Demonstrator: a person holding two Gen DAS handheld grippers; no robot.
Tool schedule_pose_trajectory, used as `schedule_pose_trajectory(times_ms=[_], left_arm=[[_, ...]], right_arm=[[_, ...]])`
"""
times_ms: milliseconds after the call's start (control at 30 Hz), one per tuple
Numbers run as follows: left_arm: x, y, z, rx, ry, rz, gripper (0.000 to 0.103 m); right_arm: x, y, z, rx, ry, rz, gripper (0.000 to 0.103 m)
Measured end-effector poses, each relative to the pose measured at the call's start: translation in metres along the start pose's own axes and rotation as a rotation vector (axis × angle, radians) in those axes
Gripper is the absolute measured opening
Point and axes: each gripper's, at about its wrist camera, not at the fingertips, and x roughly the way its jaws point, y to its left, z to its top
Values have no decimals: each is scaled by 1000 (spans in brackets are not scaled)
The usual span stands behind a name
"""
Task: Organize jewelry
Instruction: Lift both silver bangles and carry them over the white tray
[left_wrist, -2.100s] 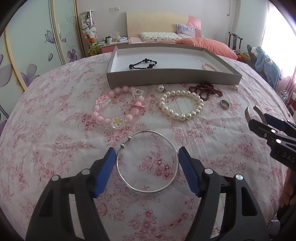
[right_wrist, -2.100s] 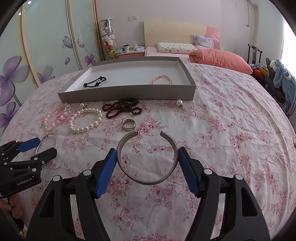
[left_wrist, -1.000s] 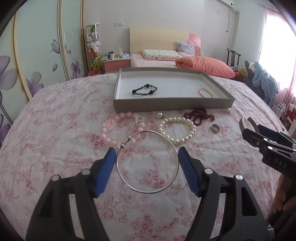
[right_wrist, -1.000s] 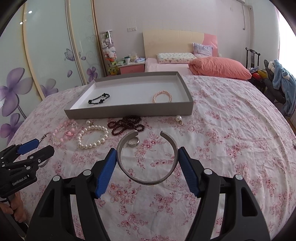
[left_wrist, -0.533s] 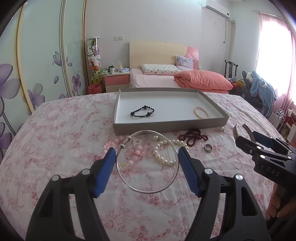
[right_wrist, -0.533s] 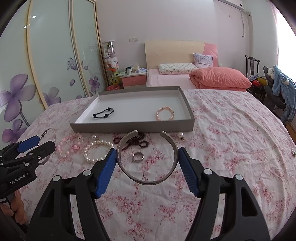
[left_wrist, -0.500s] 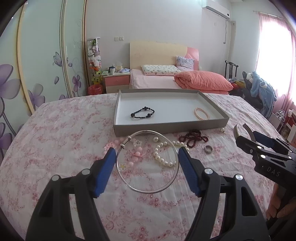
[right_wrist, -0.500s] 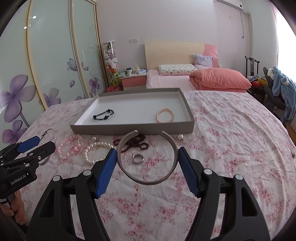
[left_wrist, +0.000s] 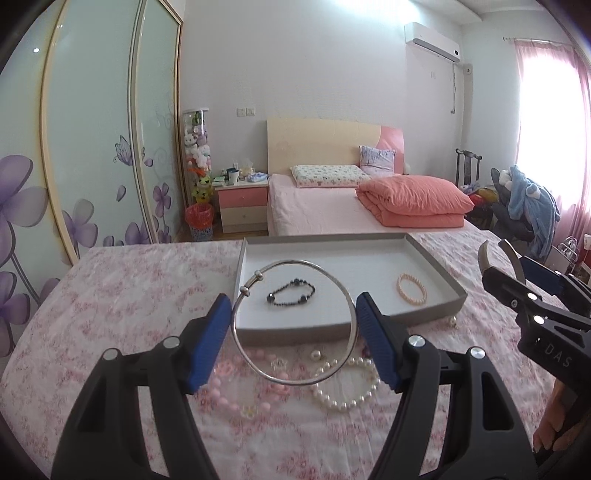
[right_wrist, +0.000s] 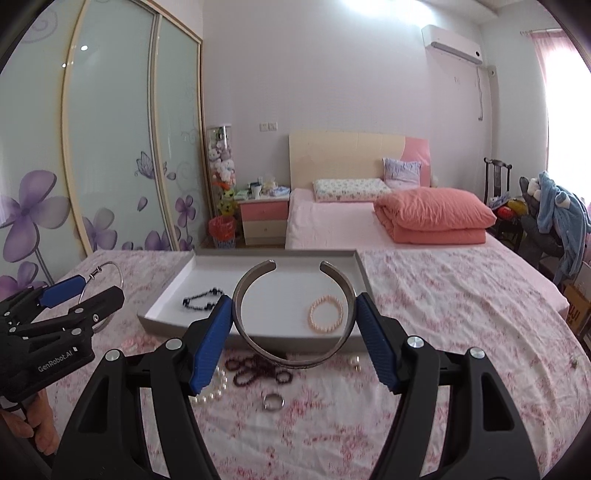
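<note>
My left gripper (left_wrist: 293, 336) is shut on a thin silver bangle (left_wrist: 258, 365), held in the air in front of the grey tray (left_wrist: 332, 326). My right gripper (right_wrist: 293, 336) is shut on a wide silver cuff (right_wrist: 255, 341), also raised before the tray (right_wrist: 177, 325). In the tray lie a black bead bracelet (left_wrist: 291, 291) and a small pink pearl bracelet (left_wrist: 411, 293). On the floral cloth lie a white pearl bracelet (left_wrist: 343, 397), a pink bead bracelet (left_wrist: 229, 400), a dark red bead string (right_wrist: 255, 371) and a silver ring (right_wrist: 272, 401).
Loose pearl earrings (left_wrist: 315, 355) lie near the tray's front wall. A bed with an orange quilt (left_wrist: 410, 203) stands beyond the table. The right gripper shows at the right edge of the left wrist view (left_wrist: 517, 284); the left gripper shows at the left of the right wrist view (right_wrist: 70, 302).
Both grippers have risen and tilted up with the bangle and the cuff in them. The tray now sits behind both held pieces instead of above them.
</note>
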Motion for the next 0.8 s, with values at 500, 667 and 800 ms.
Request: schedule_pose_trajectory(times_ms=[500,667,800], left_arm=[[51,1,41,-14,-60,35,68],[66,1,47,-7,-67,38,68],[79,2,48,-8,-60,39,68]], right_arm=[[46,-9,31,7,-111,-21,68],[60,-10,34,12,-109,-23,68],[72,-7,33,14,-96,-25,68]])
